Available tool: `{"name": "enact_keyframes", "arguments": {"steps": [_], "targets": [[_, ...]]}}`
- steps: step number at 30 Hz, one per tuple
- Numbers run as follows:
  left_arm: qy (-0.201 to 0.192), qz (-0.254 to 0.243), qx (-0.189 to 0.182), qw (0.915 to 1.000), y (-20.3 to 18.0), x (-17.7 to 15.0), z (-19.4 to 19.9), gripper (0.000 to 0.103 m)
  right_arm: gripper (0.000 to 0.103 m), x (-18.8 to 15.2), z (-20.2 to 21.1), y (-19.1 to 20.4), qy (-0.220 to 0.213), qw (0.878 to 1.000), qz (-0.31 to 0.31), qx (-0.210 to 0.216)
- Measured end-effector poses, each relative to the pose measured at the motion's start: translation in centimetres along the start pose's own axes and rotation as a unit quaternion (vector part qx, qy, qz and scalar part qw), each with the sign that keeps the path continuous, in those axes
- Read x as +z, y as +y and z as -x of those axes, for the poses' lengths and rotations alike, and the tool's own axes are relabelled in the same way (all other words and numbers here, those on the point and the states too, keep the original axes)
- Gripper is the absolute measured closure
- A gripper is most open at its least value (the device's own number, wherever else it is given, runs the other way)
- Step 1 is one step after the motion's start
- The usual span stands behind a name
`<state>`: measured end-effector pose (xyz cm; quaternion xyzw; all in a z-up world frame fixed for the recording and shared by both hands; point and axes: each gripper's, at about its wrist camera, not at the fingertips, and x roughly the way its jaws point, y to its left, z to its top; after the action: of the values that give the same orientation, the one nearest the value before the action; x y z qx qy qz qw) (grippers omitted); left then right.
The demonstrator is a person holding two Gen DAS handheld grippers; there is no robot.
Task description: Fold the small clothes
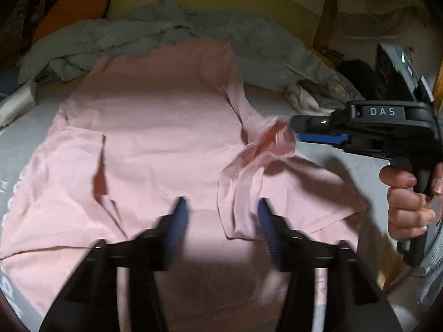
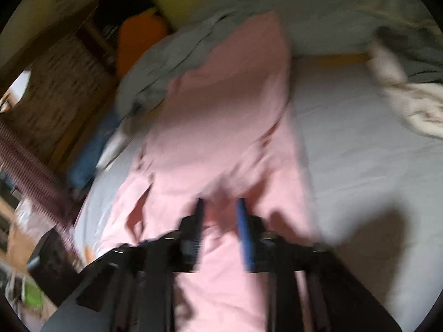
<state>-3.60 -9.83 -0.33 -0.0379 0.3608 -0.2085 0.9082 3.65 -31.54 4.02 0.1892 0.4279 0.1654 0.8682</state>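
Observation:
A pink T-shirt (image 1: 155, 127) lies spread on a grey bed sheet (image 1: 340, 149). It also shows in the right wrist view (image 2: 221, 127), which is blurred. My left gripper (image 1: 221, 207) is open and empty, low over the shirt's near part. My right gripper (image 1: 290, 130) comes in from the right, shut on the shirt's right sleeve (image 1: 274, 138), which is lifted and bunched over the shirt body. In the right wrist view the right gripper (image 2: 220, 207) has pink cloth between its fingers.
A crumpled grey blanket (image 1: 155, 33) lies behind the shirt. A pale bundle of cloth (image 1: 304, 96) sits at the right. An orange cushion (image 1: 69, 8) and a yellow wall are at the back. A wooden frame and clutter (image 2: 55, 88) stand at the bed's left side.

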Motion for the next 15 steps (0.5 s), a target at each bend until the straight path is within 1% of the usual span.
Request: {"name": "enact_keyframes", "arguments": {"steps": [1,2,4,5,6,7,8,9,10,12,13,14,15], "targets": [[-0.005,-0.002,-0.004,1.0000,0.0,0.3,0.3,0.047,0.051,0.2,1.0,-0.6,-0.018,1.000,-0.006,-0.011],[-0.009,-0.003,-0.011,0.9999,0.0,0.8,0.3,0.047,0.051,0.4,2.3,-1.1,-0.040,0.999,-0.009,-0.024],[-0.007,-0.008,-0.022,0.9997,-0.4,2.2,-0.1,0.044,0.051,0.9,3.6,-1.9,-0.050,0.997,-0.008,-0.058],[-0.006,-0.016,-0.022,0.9996,-0.9,3.2,-0.5,0.043,0.051,0.8,4.0,-2.4,-0.047,0.995,-0.010,-0.087],[-0.004,-0.028,-0.026,0.9993,-1.5,4.2,-1.1,0.039,0.051,1.1,4.4,-3.4,-0.042,0.994,-0.011,-0.096],[-0.002,-0.042,-0.031,0.9986,-2.1,5.4,-1.8,0.033,0.051,0.9,4.0,-3.8,-0.023,0.995,-0.009,-0.101],[-0.002,-0.051,-0.027,0.9983,-2.6,6.3,-2.6,0.031,0.051,0.6,3.4,-4.0,-0.005,0.995,-0.001,-0.096],[0.003,-0.062,-0.019,0.9979,-3.0,7.5,-3.8,0.031,0.053,0.4,2.7,-3.9,0.011,0.995,0.011,-0.094],[0.012,-0.069,-0.019,0.9973,-3.3,8.6,-5.0,0.031,0.053,0.3,2.4,-3.8,0.021,0.995,0.022,-0.094],[0.062,-0.081,-0.045,0.9937,-3.6,10.6,-8.4,0.031,0.055,-0.1,0.5,-2.7,0.042,0.993,0.058,-0.099],[0.094,-0.081,-0.061,0.9904,-3.7,11.5,-10.2,0.031,0.056,-0.5,0.3,-2.7,0.047,0.991,0.068,-0.102],[0.134,-0.076,-0.082,0.9847,-3.7,12.1,-12.3,0.031,0.058,-0.6,-0.7,-2.2,0.059,0.989,0.082,-0.108],[0.172,-0.064,-0.093,0.9786,-3.6,12.6,-14.3,0.035,0.061,-0.6,-1.2,-1.9,0.065,0.988,0.088,-0.111]]}}
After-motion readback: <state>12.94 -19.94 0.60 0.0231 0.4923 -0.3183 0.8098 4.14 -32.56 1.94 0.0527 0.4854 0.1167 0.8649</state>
